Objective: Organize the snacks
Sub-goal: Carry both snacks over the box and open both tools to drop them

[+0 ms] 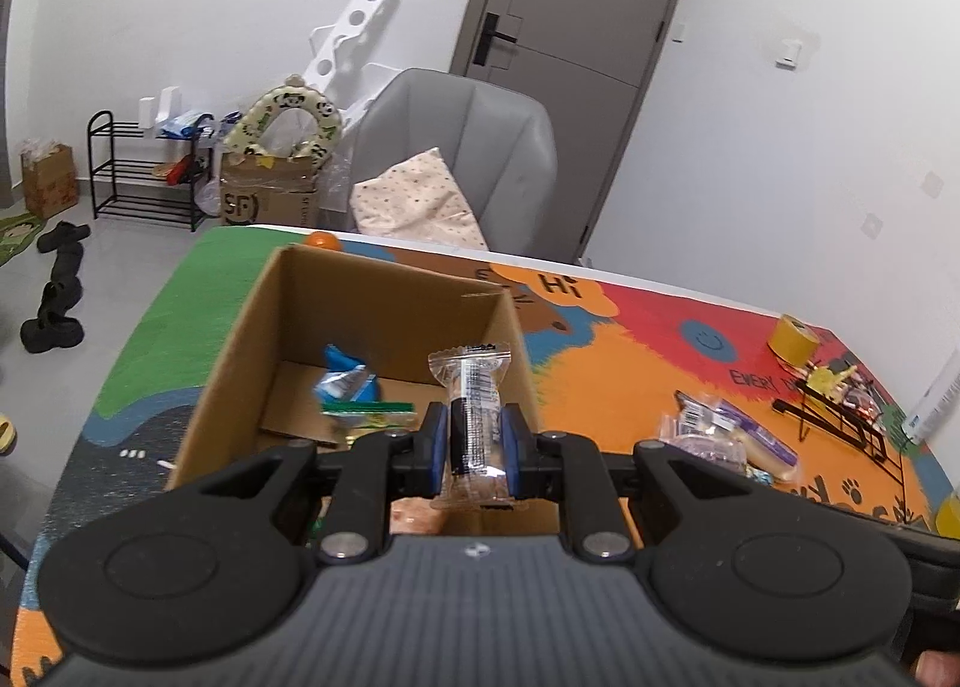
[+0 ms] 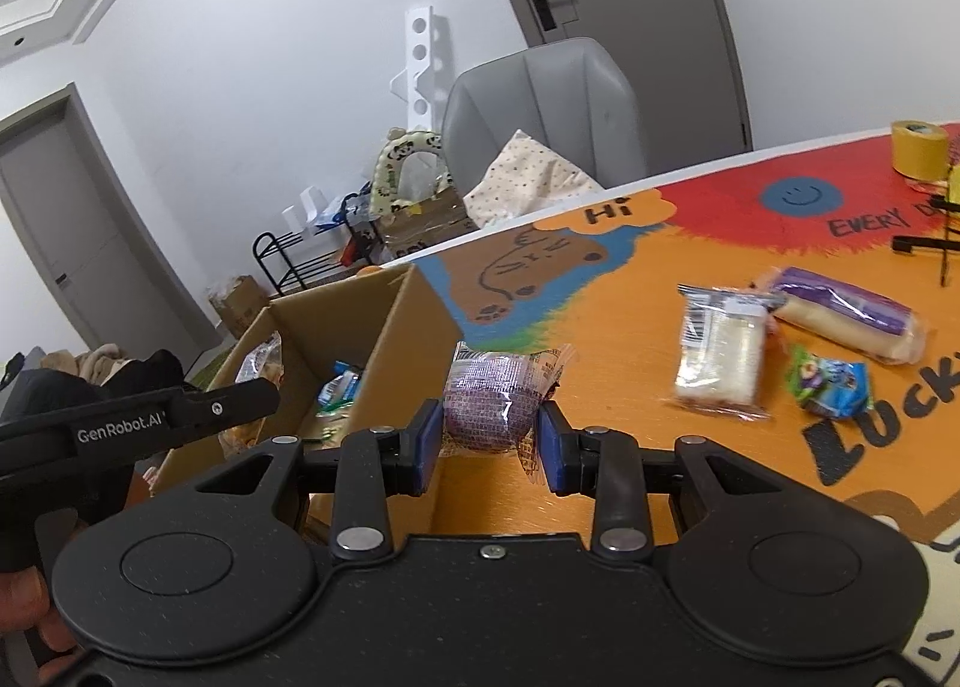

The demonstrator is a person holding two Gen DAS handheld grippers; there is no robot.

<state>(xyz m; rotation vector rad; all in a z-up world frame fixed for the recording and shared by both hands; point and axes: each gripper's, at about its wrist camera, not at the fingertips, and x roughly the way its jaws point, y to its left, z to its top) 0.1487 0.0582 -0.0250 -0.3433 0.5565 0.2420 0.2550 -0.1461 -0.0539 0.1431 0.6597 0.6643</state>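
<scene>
table [image 2: 630, 327]: colourful printed mat covers the top, "Hi" and smiley print toward far edge
cardboard box [image 1: 384, 303]: open, near table's left edge; blue snack packet [image 1: 345, 381] and green-striped packet [image 1: 369, 410] on its floor
left gripper [image 1: 477, 447]: over the box, pads clamped on clear-wrapped dark snack bar [image 1: 477, 417], bar upright
right gripper [image 2: 489, 441]: just right of box wall, pads pressed on purple-wrapped round bun [image 2: 492, 408], held above the mat
loose snacks: white sandwich pack [image 2: 720, 348], purple-wrapped roll [image 2: 846, 312], small blue-green packet [image 2: 831, 381], mid-table, close together
yellow tape roll [image 2: 918, 147]: far right edge
black wire rack [image 1: 840, 417]: right edge, contents unclear
</scene>
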